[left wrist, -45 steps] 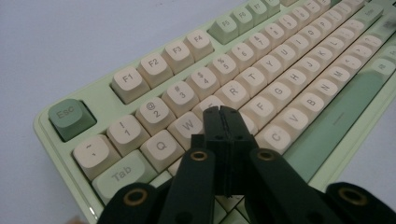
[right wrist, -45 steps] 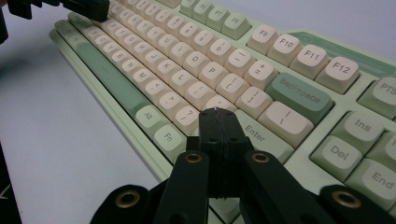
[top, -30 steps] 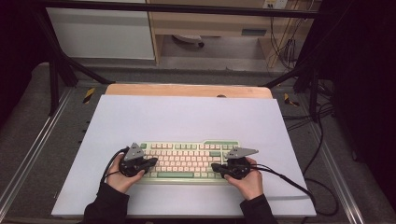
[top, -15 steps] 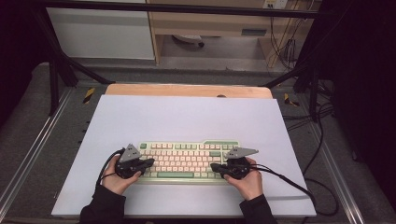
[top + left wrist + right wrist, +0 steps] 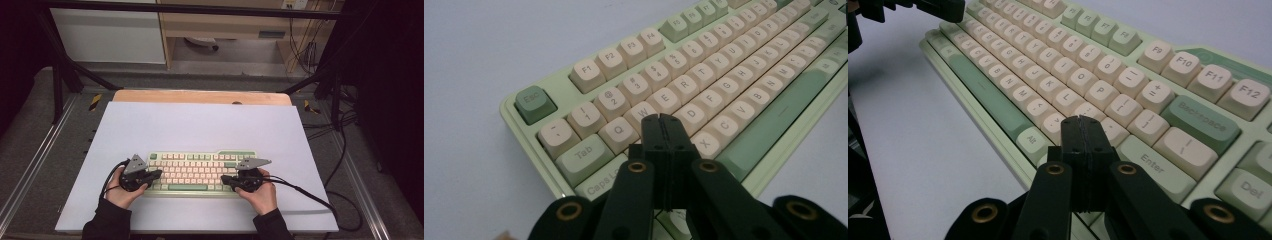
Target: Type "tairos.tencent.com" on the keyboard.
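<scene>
Poising both clenched, empty grippers, left gripper and right gripper, over the keyboard, likely typing, next needing a precise single-key press.

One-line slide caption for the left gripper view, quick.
Left tongs, shut and empty, poised over the A and S keys of the green-and-cream keyboard on a pale table.

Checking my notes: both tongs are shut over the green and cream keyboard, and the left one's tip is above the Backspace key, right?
Not quite. In the left gripper view the left tongs sit shut over the keyboard near W and S; Backspace is at the right tongs.
</scene>
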A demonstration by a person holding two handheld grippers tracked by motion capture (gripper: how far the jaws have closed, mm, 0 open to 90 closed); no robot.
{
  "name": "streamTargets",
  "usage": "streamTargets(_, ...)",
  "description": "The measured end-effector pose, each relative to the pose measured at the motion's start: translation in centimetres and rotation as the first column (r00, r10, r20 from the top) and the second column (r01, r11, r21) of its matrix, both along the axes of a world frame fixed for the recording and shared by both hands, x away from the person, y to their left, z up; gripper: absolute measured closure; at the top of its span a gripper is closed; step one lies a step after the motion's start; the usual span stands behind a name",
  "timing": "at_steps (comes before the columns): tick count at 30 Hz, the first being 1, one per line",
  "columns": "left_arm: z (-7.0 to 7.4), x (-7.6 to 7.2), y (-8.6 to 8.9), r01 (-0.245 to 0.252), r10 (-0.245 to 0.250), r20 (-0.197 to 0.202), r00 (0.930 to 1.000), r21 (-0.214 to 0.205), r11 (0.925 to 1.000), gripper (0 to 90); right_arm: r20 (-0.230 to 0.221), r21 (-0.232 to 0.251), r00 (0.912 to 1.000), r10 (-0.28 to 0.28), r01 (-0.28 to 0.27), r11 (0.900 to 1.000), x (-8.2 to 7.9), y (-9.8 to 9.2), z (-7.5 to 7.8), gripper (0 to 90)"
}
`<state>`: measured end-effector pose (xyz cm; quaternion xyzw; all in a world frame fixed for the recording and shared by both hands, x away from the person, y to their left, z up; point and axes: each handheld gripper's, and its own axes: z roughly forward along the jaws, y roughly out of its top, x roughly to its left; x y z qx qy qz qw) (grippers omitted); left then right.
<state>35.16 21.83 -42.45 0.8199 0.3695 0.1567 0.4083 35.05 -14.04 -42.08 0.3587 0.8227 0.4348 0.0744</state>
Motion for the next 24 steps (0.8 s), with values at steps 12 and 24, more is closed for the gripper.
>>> streamTargets(12,0.1,0.0,0.3,-0.006,0.006,0.001,1.0,-0.007,1.0,90.0,-0.007,-0.02,0.9994,0.033,-0.034,0.9992,0.5,2.4,-0.1,90.0)
streamTargets(24,0.1,0.0,0.3,-0.003,0.003,0.0,1.0,-0.007,1.0,90.0,-0.022,-0.051,0.999,0.04,-0.041,0.9978,1.2,3.6,-0.7,90.0)
